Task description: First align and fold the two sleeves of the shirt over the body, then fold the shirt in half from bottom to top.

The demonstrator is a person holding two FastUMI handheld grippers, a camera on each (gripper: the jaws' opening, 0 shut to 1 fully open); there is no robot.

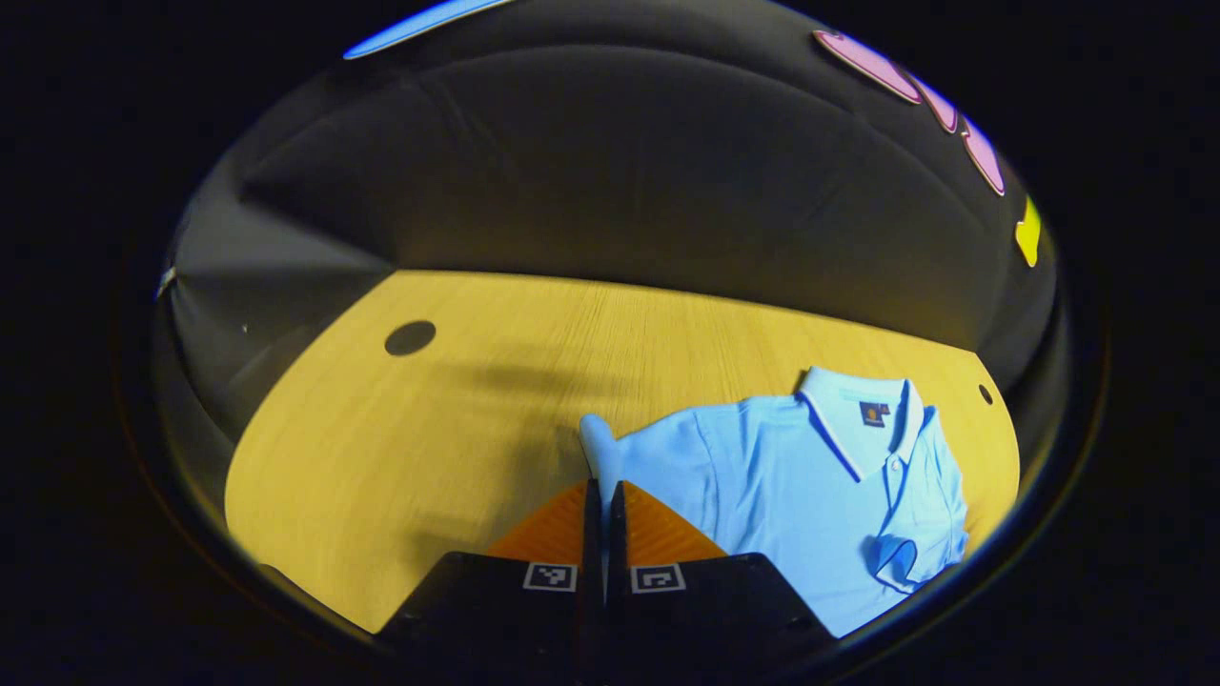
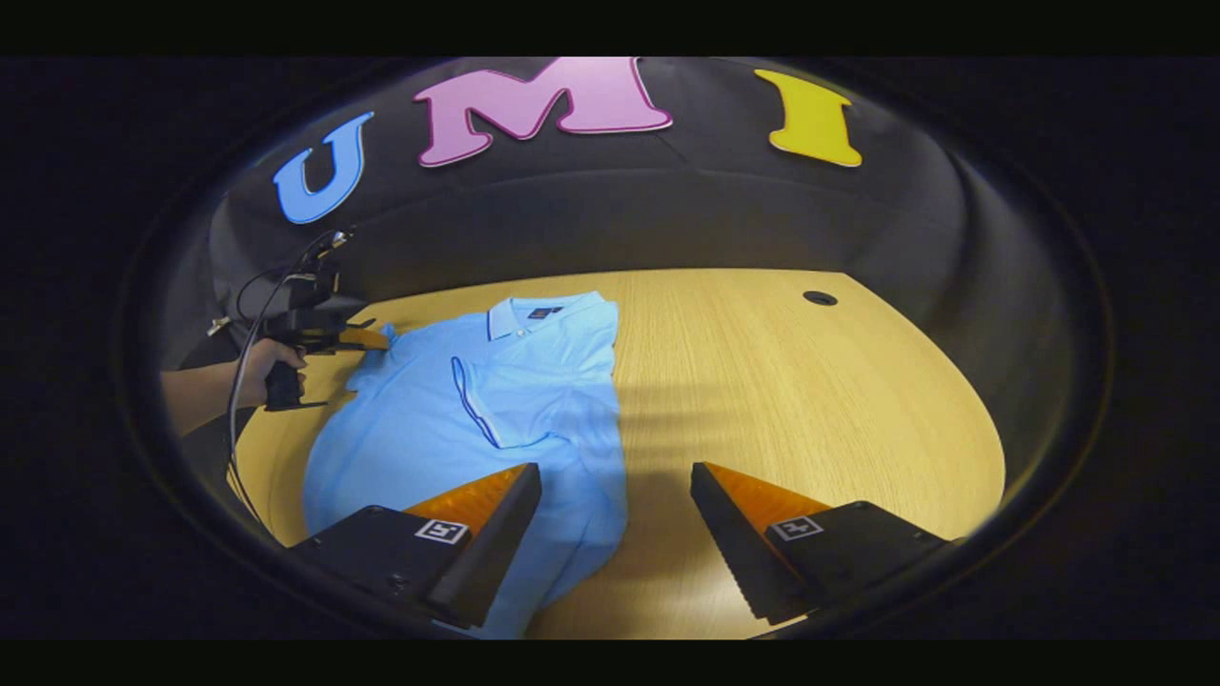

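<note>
Already one sleeve [image 2: 496, 405] lies folded over the shirt [image 2: 534, 381], centre-left of the right gripper view.
Left gripper [image 1: 602, 495] pinches the other sleeve's [image 1: 599, 443] cuff; right gripper [image 2: 615, 519] hangs spread. Soft, light cloth, likely to slump: grip hems.

Black gripper [image 2: 376, 340] housings bear square markers; black cables [image 2: 250, 329] trail; bare forearm [image 2: 195, 395]

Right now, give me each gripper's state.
Left gripper: shut on the shirt's sleeve.
Right gripper: open, holding nothing, above the shirt's edge.
</note>
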